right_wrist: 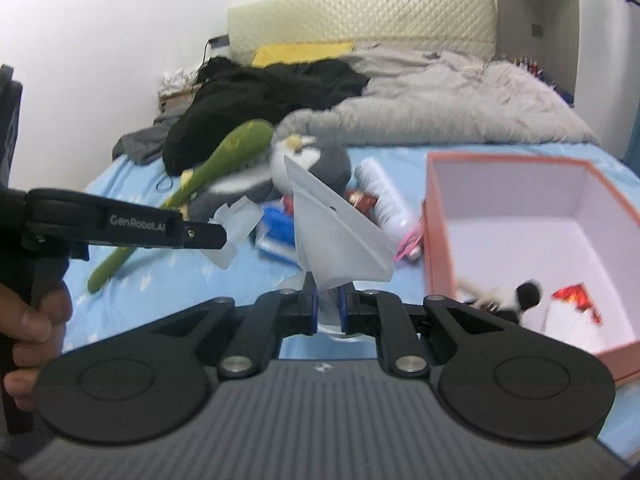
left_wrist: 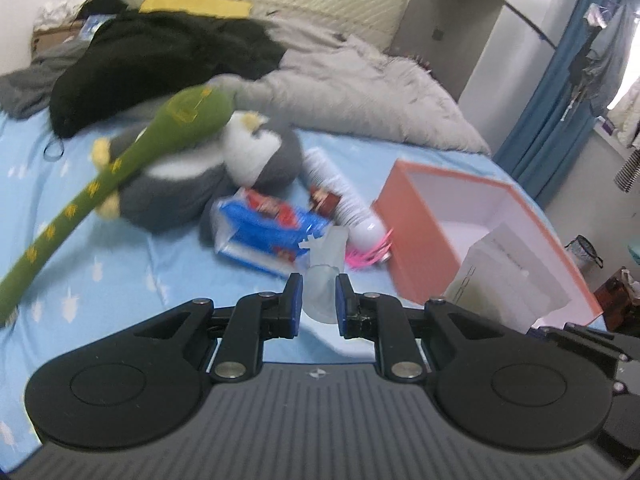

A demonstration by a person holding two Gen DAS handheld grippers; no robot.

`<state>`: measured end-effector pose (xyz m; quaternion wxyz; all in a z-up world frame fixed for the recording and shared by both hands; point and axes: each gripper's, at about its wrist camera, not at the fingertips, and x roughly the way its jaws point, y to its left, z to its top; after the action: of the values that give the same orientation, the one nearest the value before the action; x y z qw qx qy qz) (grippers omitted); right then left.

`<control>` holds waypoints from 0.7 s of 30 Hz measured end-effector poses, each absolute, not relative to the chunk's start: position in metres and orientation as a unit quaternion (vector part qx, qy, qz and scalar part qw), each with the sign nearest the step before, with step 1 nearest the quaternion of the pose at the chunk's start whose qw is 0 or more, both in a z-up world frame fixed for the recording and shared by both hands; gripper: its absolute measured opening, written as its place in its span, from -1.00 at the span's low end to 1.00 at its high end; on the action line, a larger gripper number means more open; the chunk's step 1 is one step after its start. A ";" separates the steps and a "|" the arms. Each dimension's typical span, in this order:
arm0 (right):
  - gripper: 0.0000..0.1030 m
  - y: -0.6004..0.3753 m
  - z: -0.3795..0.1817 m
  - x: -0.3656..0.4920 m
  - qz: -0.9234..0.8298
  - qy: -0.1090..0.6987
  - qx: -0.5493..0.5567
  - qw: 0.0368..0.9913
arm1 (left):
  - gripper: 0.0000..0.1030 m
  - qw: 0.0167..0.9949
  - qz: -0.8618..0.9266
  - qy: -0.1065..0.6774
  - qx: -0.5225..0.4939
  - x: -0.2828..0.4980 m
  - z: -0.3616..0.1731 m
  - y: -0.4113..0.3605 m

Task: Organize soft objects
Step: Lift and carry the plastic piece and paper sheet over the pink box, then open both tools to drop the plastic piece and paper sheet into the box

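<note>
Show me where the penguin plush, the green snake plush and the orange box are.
penguin plush (left_wrist: 256, 152), left wrist view, on its white face.
green snake plush (left_wrist: 192, 114), left wrist view, on its head.
orange box (right_wrist: 438, 236), right wrist view, on the outer side of its left wall.

bed (left_wrist: 168, 264): blue sheet; cream padded headboard (right_wrist: 360, 16); white walls (right_wrist: 100, 20); blue curtain (left_wrist: 560, 92) right
</note>
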<state>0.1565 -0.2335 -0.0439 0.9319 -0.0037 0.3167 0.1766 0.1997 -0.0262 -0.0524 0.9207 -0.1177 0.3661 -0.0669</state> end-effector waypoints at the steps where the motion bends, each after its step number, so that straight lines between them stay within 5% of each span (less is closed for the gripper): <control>1: -0.74 -0.237 -0.037 0.157 0.173 0.310 -0.004 0.935 | -0.61 0.922 -0.072 0.362 -0.116 0.202 -0.045 -0.030; 21: -0.74 -0.337 0.029 0.192 0.071 0.271 0.018 0.960 | -0.61 0.924 -0.176 0.328 -0.087 0.269 0.019 -0.145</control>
<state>0.1920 -0.3370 0.0285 0.9597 0.0180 0.2714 0.0708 0.2688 -0.1452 0.0191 0.9241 -0.0866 0.3279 -0.1762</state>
